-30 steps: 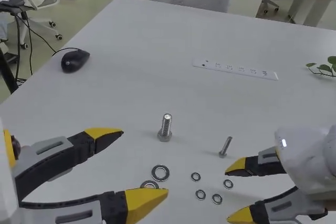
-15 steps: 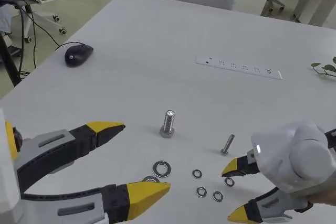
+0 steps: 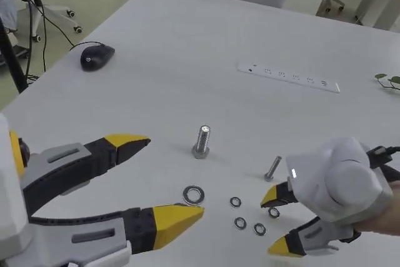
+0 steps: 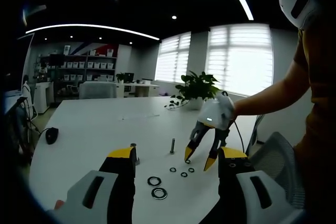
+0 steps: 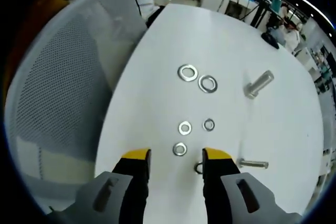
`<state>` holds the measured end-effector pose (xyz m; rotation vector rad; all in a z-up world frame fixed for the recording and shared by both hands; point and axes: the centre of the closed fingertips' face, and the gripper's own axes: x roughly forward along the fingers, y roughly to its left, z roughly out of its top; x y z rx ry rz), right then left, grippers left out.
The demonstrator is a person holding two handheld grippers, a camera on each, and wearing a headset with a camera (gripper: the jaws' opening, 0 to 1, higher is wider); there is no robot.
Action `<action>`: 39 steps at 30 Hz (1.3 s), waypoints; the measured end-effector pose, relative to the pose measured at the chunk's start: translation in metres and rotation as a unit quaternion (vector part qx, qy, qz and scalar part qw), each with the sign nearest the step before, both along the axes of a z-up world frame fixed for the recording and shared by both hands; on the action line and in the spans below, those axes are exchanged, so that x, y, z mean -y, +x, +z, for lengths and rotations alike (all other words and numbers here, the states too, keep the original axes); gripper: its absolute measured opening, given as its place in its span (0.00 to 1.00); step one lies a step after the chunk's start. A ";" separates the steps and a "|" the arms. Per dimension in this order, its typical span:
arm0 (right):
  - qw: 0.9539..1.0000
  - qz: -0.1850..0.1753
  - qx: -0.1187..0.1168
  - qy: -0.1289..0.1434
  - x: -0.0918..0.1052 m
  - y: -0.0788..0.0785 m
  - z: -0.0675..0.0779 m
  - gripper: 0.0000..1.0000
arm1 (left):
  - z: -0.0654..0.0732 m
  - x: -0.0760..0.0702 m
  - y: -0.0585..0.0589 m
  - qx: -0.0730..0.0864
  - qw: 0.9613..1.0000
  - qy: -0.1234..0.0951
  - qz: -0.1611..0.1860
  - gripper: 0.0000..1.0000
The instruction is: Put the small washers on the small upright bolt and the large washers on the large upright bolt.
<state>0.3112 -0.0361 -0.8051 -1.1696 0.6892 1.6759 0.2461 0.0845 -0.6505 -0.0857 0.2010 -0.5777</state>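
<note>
The smooth white counter [image 3: 187, 60] is cut off at the near edge. Near left, the left gripper [image 3: 174, 176] lies low, its yellow-tipped fingers [image 3: 169, 220] spread wide and empty, the lower one hiding one of two large washers [image 5: 187, 72]. Near right, the right gripper [image 3: 266, 227] angles down, fingers parted and empty over four small washers [image 5: 185, 127], covering part of one. The threaded large bolt [image 3: 201, 141] stands centre, with the small bolt [image 3: 273, 168] to its right.
</note>
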 end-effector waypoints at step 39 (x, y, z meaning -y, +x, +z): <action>0.998 0.018 0.000 -0.060 0.001 0.005 -0.019 0.29 | -0.002 0.003 -0.001 -0.004 1.000 -0.007 -0.008 0.63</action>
